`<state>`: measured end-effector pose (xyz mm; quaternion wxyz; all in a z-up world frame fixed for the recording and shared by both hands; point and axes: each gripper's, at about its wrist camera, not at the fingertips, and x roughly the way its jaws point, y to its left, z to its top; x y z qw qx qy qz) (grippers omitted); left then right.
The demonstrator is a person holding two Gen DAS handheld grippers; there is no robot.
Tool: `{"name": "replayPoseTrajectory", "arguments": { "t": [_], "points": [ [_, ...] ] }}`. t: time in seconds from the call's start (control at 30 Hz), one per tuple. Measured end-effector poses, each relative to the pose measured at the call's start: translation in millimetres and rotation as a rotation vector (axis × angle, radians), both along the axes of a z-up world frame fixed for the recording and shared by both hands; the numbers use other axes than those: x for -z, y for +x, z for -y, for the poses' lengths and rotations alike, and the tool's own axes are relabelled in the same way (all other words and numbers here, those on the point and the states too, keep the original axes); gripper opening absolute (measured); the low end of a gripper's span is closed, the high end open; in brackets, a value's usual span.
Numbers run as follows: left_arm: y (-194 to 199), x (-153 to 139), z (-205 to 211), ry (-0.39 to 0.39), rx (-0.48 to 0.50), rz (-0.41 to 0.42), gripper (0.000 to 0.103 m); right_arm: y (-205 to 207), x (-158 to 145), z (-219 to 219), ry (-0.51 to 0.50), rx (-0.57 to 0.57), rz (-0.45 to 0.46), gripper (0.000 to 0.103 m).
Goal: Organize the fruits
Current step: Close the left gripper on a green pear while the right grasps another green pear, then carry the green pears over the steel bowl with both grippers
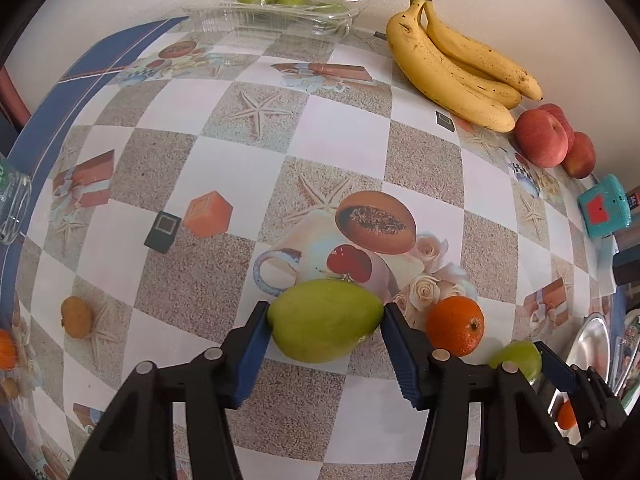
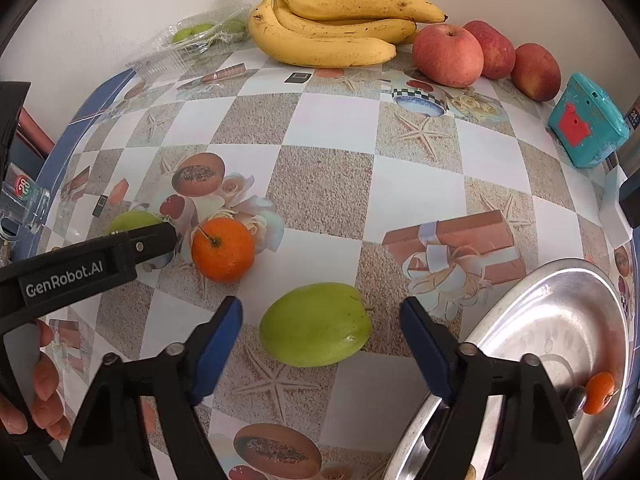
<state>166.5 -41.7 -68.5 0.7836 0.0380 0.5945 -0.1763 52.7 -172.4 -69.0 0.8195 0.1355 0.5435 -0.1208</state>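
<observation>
1. Grasp step in hand: left gripper [image 1: 325,354] pinching a green fruit [image 1: 325,326], pads touching both its ends, fruit on the tablecloth [image 1: 224,144].
2. Right gripper [image 2: 320,350] spread around a second green fruit [image 2: 315,325], gaps either side, nothing held.
3. Orange [image 2: 222,249] just beyond, left of those jaws.
4. Metal plate [image 2: 560,320] close right.
5. Next, probably: close right, lift both, carry rightward.

Left gripper [image 1: 325,322] points steeply down at the table, its blue pads [image 1: 256,354] pressed against both sides of a green fruit [image 1: 325,326]. Right gripper [image 2: 320,336] also points steeply down, jaws apart around a second green fruit [image 2: 314,326], pads clear of it. A hand [image 2: 42,392] grips the left gripper's handle.
</observation>
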Motion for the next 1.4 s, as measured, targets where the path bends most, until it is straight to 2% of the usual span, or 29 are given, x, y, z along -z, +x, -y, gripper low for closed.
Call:
{"name": "replayPoseTrajectory", "arguments": {
  "t": [0.17,0.23,0.37,0.5,0.7,0.87,1.13,1.4],
  "points": [
    [-6,1,3,-0.009,-0.011,0.001,0.059,-2,-2,2,0.024,0.005,0.007,0.056],
    [-10,0,1,-0.013,-0.015,-0.002,0.059,-4,-2,3,0.052,0.011,0.014,0.054],
    [-13,-6,-4,-0.02,-0.015,0.004,0.059,-5,-2,4,0.062,0.013,0.018,0.054],
    [-19,-18,-4,-0.033,-0.018,0.021,0.059,-9,-8,10,0.116,0.035,0.036,0.054],
    [-20,-39,-6,-0.039,-0.027,0.069,0.059,-19,-43,20,0.139,0.076,0.118,0.054],
    [-22,-53,-1,-0.056,-0.023,0.095,0.059,-28,-59,33,0.133,0.122,0.122,0.054],
    [-32,-73,4,-0.077,-0.023,0.129,0.059,-43,-62,53,0.159,0.172,0.128,0.054],
    [-54,-84,30,-0.115,0.043,0.117,0.059,-71,-63,94,0.146,0.28,0.124,0.054]
  ]
}}
